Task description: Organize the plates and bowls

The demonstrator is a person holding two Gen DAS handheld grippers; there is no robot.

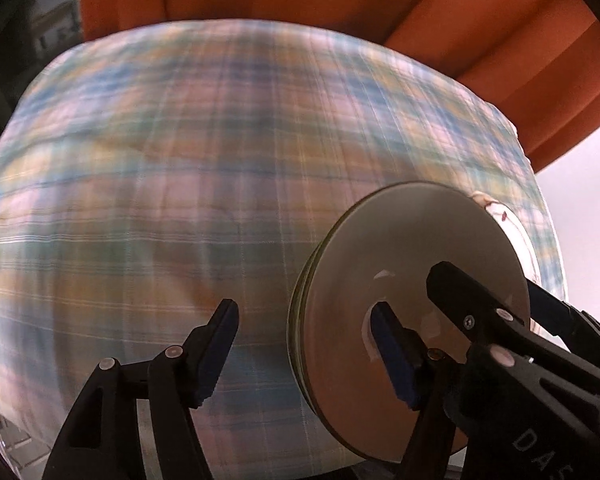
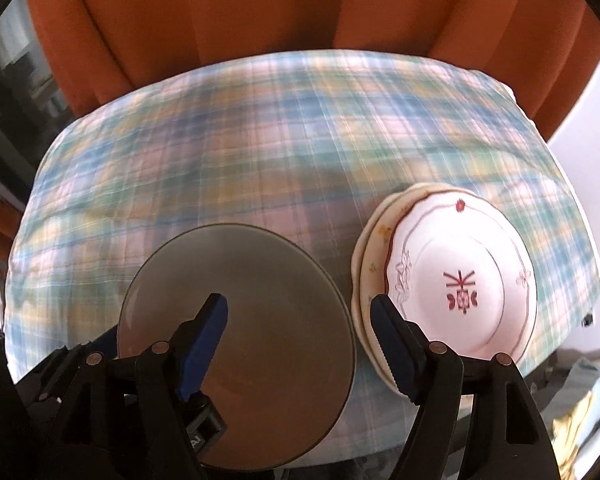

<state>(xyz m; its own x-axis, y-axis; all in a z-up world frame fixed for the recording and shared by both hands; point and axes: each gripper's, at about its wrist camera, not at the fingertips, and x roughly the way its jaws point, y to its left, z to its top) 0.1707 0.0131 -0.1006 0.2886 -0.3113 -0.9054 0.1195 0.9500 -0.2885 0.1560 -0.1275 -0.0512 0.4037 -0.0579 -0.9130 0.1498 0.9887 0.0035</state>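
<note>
I'd lift both tongs straight up, clear of the grey plates [image 2: 236,320], so the stack isn't nudged. Left tongs [image 1: 304,344] stand apart, straddling its near-left rim, gripping nothing. Right tongs [image 2: 300,348] stand apart too, empty, over the gap between grey plates and patterned plates [image 2: 460,280] just right.

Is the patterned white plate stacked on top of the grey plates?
No; the patterned white plate tops its own cream stack beside the grey plates.
</note>
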